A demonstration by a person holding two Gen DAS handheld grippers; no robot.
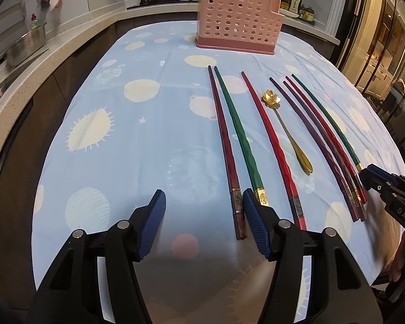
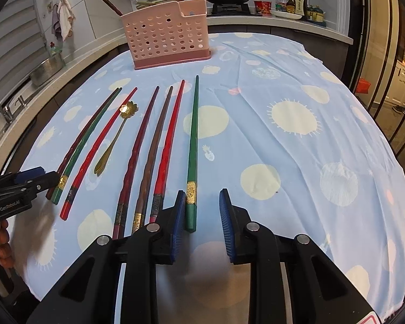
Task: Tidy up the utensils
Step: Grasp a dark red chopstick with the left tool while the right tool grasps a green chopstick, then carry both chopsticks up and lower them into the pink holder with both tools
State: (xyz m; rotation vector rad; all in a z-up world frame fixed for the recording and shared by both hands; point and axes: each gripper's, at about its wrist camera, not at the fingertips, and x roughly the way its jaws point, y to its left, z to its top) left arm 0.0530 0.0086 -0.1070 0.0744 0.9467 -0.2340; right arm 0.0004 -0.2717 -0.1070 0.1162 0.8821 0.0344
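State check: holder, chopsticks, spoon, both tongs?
pink holder: upright, one dark stick in it
seven chopsticks: flat on cloth
gold spoon: flat among them
left tongs: open, empty
right tongs: open, straddling green chopstick end

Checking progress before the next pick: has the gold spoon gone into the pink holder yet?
No. The gold spoon lies flat on the cloth among the chopsticks, well short of the pink holder.
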